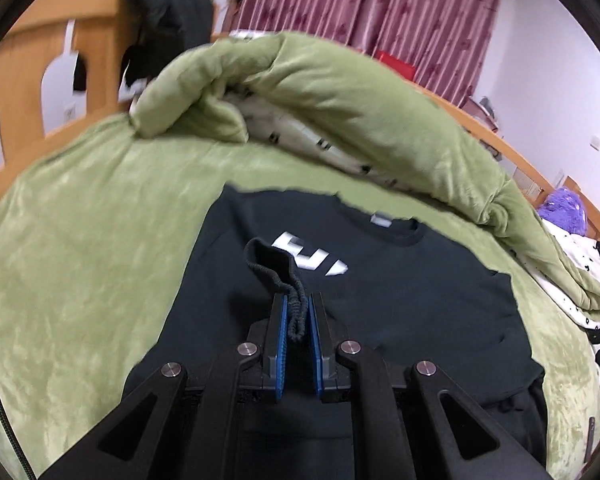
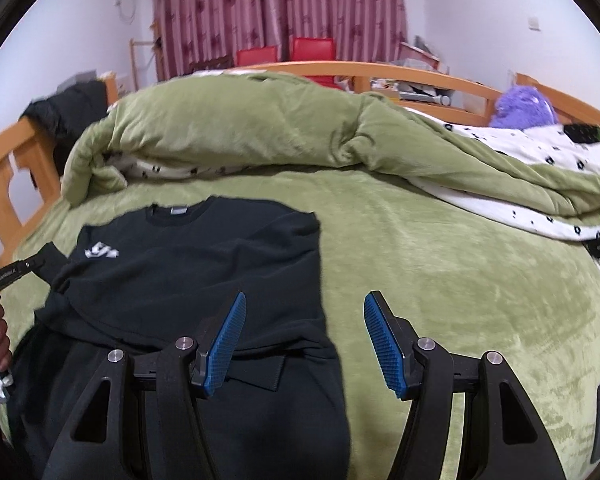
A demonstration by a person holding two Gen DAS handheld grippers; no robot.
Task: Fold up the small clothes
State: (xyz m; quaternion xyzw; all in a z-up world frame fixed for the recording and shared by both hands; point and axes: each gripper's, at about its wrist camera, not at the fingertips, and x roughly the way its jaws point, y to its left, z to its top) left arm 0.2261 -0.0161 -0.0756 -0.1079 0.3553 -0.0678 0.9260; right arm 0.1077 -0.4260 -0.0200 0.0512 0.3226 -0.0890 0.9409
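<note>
Black sweatshirt [image 1: 400, 300] lies flat on green bedspread [image 1: 80, 260], collar far. Left gripper [image 1: 298, 316] pinched tight on ribbed sleeve cuff [image 1: 276, 272], lifted over the chest logo [image 1: 312, 258]. Right gripper [image 2: 304, 340] wide apart, holding nothing, at sweatshirt's right edge.

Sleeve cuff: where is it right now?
In the left wrist view the sleeve cuff is pinched in the left tool, lifted over the black sweatshirt's chest near its white logo.

place: I see a home bedroom
clues: wooden bed [image 2: 4, 168], green blanket [image 2: 228, 128], pink curtains [image 2: 276, 4]
</note>
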